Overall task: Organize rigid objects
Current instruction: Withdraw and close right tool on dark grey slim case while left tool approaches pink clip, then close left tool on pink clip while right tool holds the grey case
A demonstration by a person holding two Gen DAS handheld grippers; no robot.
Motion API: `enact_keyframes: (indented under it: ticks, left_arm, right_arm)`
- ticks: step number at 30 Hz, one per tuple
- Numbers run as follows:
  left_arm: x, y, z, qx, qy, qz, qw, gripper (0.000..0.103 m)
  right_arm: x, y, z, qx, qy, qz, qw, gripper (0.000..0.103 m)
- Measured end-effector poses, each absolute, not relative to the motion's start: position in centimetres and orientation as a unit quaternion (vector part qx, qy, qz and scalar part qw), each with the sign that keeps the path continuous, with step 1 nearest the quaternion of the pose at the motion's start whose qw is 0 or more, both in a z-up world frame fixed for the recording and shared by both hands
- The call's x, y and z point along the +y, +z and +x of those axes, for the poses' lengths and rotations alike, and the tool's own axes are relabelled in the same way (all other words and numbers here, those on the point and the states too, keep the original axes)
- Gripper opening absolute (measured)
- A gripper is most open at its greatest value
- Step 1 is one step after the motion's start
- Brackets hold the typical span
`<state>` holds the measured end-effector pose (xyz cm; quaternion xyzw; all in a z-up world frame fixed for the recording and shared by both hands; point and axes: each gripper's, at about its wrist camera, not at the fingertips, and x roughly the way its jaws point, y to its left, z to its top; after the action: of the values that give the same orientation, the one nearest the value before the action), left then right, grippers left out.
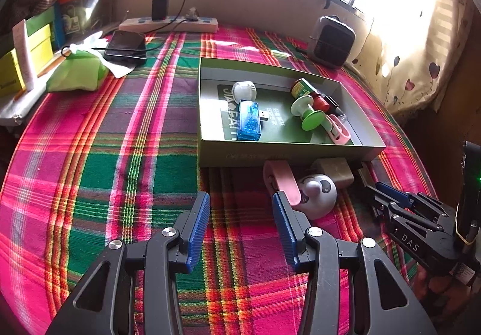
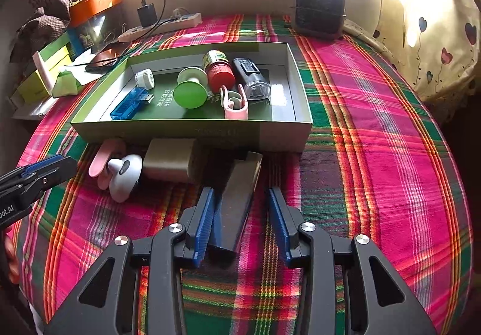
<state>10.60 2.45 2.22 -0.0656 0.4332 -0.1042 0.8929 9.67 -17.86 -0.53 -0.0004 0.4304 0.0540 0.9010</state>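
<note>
Both claws spread wide over the plaid cloth, neither holding anything; loose items sit just outside the shallow green cardboard tray.

Right gripper jaws gaping, straddling the near end of a flat dark rectangular slab that lies between the blue pads, not pinched; whether the left pad touches it, can't tell. Left gripper likewise wide apart, empty, right pad beside a white round panda-face gadget with pink strap. Beige blocky charger touches the tray's near wall, at 11 o'clock from the slab. Inside the tray: translucent blue USB stick, white screw cap, green-and-cream spool, red-capped small bottle, pink clip, clear-and-black rectangular case. Grey speaker-like box at 1 o'clock behind the tray.
</note>
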Motion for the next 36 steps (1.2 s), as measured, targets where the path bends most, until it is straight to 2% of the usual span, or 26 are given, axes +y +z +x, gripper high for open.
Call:
enact_keyframes:
  ticks: [3, 36]
  left_arm:
    - [2.1, 2.3, 10.6, 0.434, -0.104, -0.065, 0.892, 0.043]
    - [-1.3, 1.8, 12.6, 0.442, -0.092, -0.034, 0.892, 0.043]
  right_arm:
    - [-18.3, -0.5, 9.5, 0.428, 0.052, -0.003, 0.903, 0.025]
    - [-23.2, -0.6, 7.6, 0.416, 0.051, 0.027, 0.908, 0.024]
